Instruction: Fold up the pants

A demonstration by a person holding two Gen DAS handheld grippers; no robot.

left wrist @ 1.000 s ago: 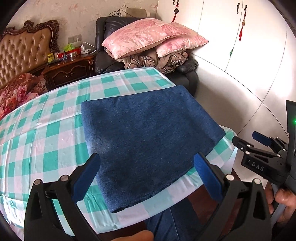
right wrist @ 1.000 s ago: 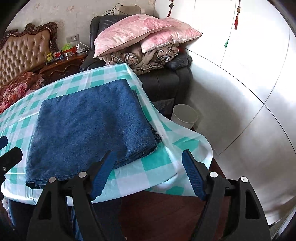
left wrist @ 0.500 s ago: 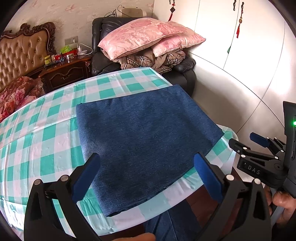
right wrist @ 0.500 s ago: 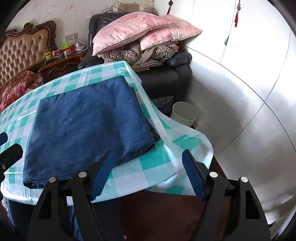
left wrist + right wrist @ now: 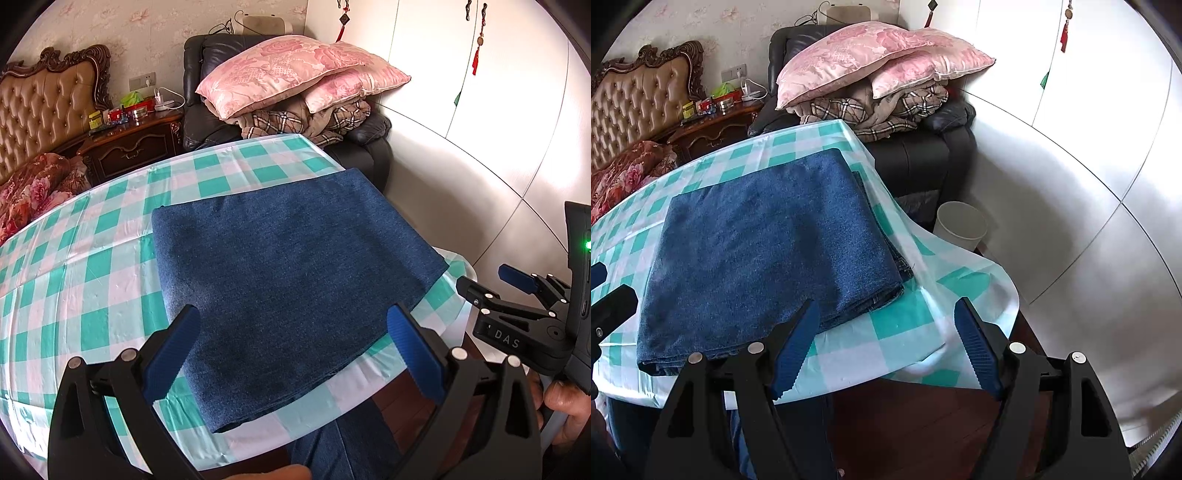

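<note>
Both my claws have drawn back slightly; left claw (image 5: 291, 339) and right claw (image 5: 886, 339) gape empty above the folded denim pants (image 5: 288, 280) on the checkered surface (image 5: 74, 280).

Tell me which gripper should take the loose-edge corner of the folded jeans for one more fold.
Right, probably. The right gripper is open just short of the folded jeans, at the corner where the layered edges show. The left gripper, also open, faces the smooth middle.

Black hand-held gripper (image 5: 291, 347), ribbed blue pads (image 5: 171, 354), silver screws
</note>
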